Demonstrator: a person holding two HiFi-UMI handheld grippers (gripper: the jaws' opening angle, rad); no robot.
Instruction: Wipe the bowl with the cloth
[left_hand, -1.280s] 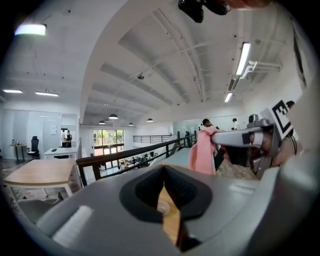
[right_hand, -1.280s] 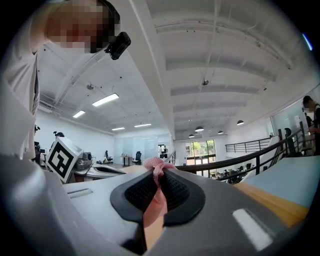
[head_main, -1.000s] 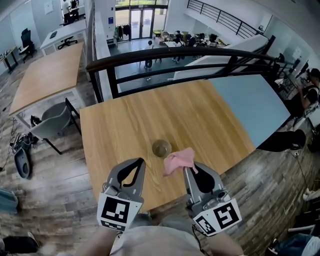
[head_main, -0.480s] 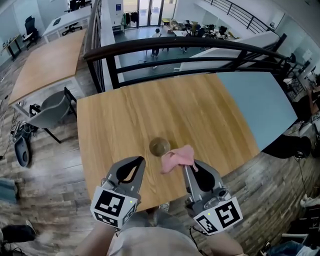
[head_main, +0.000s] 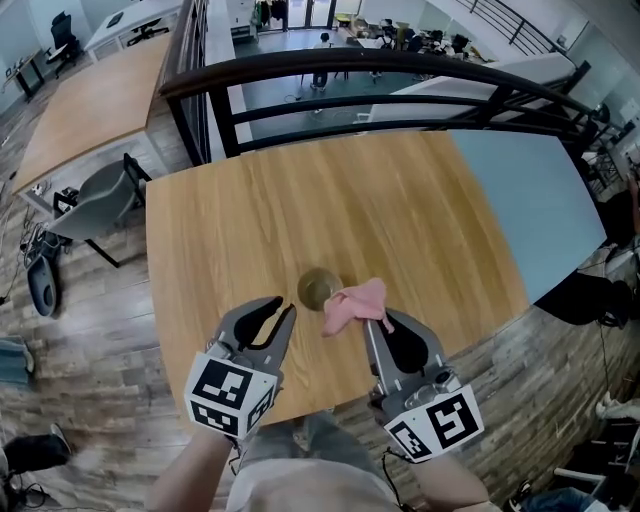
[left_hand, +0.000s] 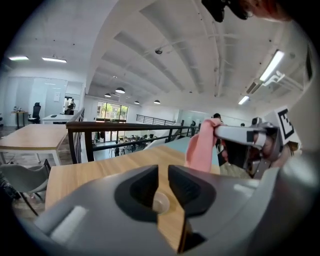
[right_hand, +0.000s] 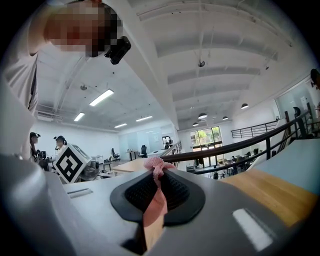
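Note:
A small round bowl (head_main: 319, 288) stands on the wooden table (head_main: 230, 230), near its front edge. My right gripper (head_main: 372, 322) is shut on a pink cloth (head_main: 355, 303); the cloth bunches above the jaw tips and hangs just right of the bowl, touching or overlapping its rim. In the right gripper view the cloth (right_hand: 156, 205) is pinched between the pads. My left gripper (head_main: 286, 310) hovers just left of and nearer than the bowl. Its jaws have just been opening and stand a narrow gap apart (left_hand: 163, 175) with nothing between them. The left gripper view shows the cloth (left_hand: 200, 147) hanging from the right gripper (left_hand: 220, 132).
A black railing (head_main: 400, 75) runs along the table's far side, with a lower floor beyond it. A pale blue panel (head_main: 520, 200) adjoins the table on the right. A grey chair (head_main: 95, 215) stands left of the table. A second wooden table (head_main: 80, 110) lies at the far left.
Both grippers have moved forward and down toward the bowl. The cloth now sits right beside the bowl. The left jaws, shut before, now stand slightly apart.

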